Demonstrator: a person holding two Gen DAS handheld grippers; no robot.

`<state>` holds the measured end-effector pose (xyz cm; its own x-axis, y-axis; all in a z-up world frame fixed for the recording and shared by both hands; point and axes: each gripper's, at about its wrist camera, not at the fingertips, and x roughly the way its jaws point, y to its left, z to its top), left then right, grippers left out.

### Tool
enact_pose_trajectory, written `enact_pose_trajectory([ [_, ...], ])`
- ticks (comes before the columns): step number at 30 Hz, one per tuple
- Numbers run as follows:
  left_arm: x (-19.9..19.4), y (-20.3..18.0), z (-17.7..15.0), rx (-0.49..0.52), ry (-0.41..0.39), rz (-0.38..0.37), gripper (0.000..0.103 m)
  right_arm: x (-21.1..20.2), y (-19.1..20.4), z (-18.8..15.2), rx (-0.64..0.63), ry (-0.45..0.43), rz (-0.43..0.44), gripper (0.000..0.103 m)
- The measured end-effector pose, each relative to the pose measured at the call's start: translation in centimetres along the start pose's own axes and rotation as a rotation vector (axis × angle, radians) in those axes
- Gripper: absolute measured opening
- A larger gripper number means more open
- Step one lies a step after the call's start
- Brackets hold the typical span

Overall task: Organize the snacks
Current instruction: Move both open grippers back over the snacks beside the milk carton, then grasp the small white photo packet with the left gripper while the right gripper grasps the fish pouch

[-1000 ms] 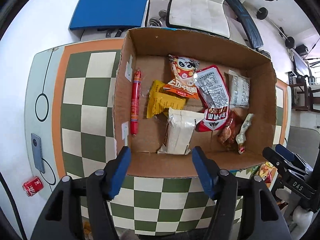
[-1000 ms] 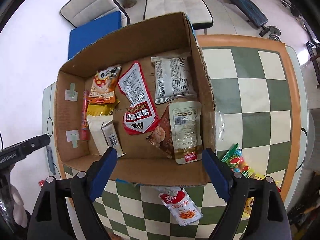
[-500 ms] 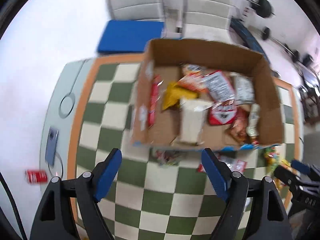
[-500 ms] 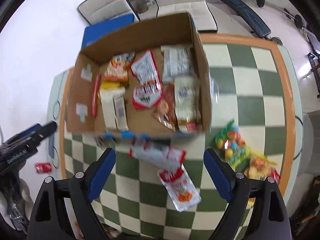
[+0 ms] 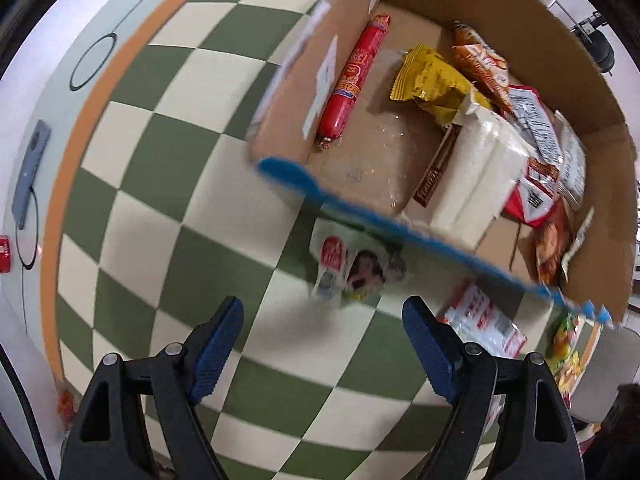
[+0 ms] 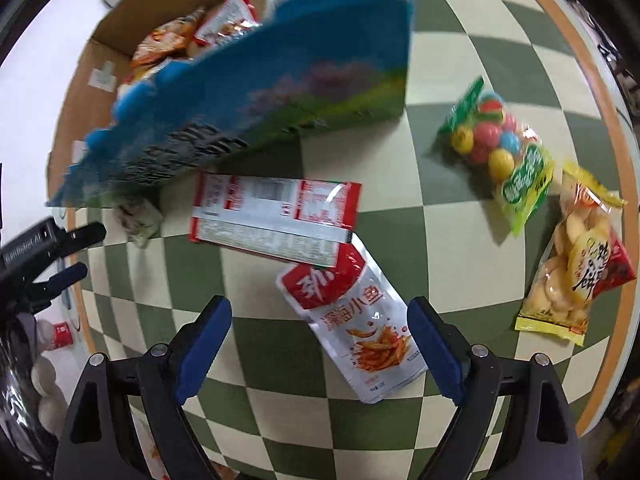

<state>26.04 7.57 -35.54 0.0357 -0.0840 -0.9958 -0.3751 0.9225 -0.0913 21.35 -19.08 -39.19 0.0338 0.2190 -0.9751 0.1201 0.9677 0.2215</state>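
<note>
On the checkered table (image 5: 168, 184) the cardboard box (image 5: 592, 92) holds snacks, a white-and-red dried-fish pouch (image 6: 360, 320) lies beside it beneath the right gripper (image 6: 320, 340), and the left gripper (image 5: 320, 340) hovers nearby, both fingers spread wide, empty.

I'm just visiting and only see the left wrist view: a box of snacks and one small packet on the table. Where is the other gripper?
Observer: The right gripper hangs open over a silver pouch with a red top, which lies on the table.
Operator: Any other snacks out there?
Observer: A bag of coloured candy balls lies further out, apart from the pouch.
Operator: What does the box look like from outside?
Observer: The wall of the box that faces the right gripper carries a blue and green print.
</note>
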Motion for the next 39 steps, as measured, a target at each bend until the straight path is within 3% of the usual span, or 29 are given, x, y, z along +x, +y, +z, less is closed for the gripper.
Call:
enact_pose_trajectory([
  [9,3.7,-1.8,1.7,0.009,0.049,0.003,0.081,1.0,-1.0,1.2,0.012,0.002,-0.049,0.092],
  [10,3.8,-2.0,1.8,0.013,0.045,0.003,0.078,1.0,-1.0,1.2,0.010,0.003,-0.052,0.092],
  [11,3.9,-2.2,1.7,0.024,0.038,-0.002,0.066,1.0,-1.0,1.2,0.011,0.006,-0.055,0.092],
  [15,3.4,-2.7,1.0,0.049,0.019,0.010,0.056,1.1,-0.9,1.2,0.010,0.020,-0.051,0.092],
  [17,3.0,-2.6,0.4,0.066,0.025,0.000,0.045,1.3,-0.9,1.1,0.002,0.031,-0.053,0.092],
  [20,2.3,-3.0,-1.3,0.105,0.039,0.005,0.040,1.8,-0.9,0.7,-0.012,0.058,-0.053,0.092],
  [24,2.5,-2.5,-3.8,0.146,0.073,0.014,0.040,2.9,-0.8,-0.3,-0.077,0.118,-0.069,0.092],
  [33,2.7,0.0,-8.7,0.121,0.144,-0.015,0.040,6.4,1.2,-1.4,-0.248,0.196,-0.172,0.092],
  [35,2.8,0.2,-10.0,0.130,0.168,-0.022,0.040,6.6,1.8,-1.8,-0.270,0.190,-0.217,0.090],
  [37,3.1,0.2,-11.2,0.139,0.200,-0.034,0.040,6.7,2.4,-2.6,-0.293,0.168,-0.285,0.076],
  [39,3.4,0.5,-12.0,0.140,0.217,-0.038,0.040,6.3,2.7,-3.5,-0.279,0.159,-0.279,0.063],
])
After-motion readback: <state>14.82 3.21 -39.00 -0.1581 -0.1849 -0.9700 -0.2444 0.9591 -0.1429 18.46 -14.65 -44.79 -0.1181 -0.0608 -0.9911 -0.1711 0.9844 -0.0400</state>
